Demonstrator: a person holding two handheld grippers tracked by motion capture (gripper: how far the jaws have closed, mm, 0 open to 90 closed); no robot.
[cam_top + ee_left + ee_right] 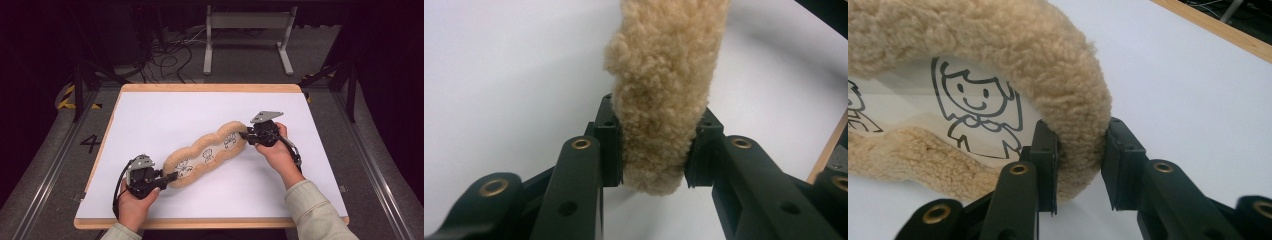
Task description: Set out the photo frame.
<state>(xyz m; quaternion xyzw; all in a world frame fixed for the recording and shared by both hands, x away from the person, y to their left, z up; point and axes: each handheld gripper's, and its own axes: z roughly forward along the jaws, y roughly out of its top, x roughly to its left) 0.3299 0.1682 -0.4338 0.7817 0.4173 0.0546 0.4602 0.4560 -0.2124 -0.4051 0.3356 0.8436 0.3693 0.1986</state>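
Right across the white desk (150,120) lies a long fleecy tan pouch (200,145), running slantwise from the near left toward the far right, with three little cartoon figures drawn on its pale panel (208,155). Around it the desk top is bare, and nothing stands between the two hands. Over at the left gripper (170,176), the jaws pinch the pouch's near end; the right gripper (245,135) clamps the fleece rim at the far end, just beside the smiling figure (980,112).

Even overhead light on the white rectangular tabletop (165,115), soft shadows, dark surroundings. High view slightly soft; gripper views sharp, edges curved by wide lens.
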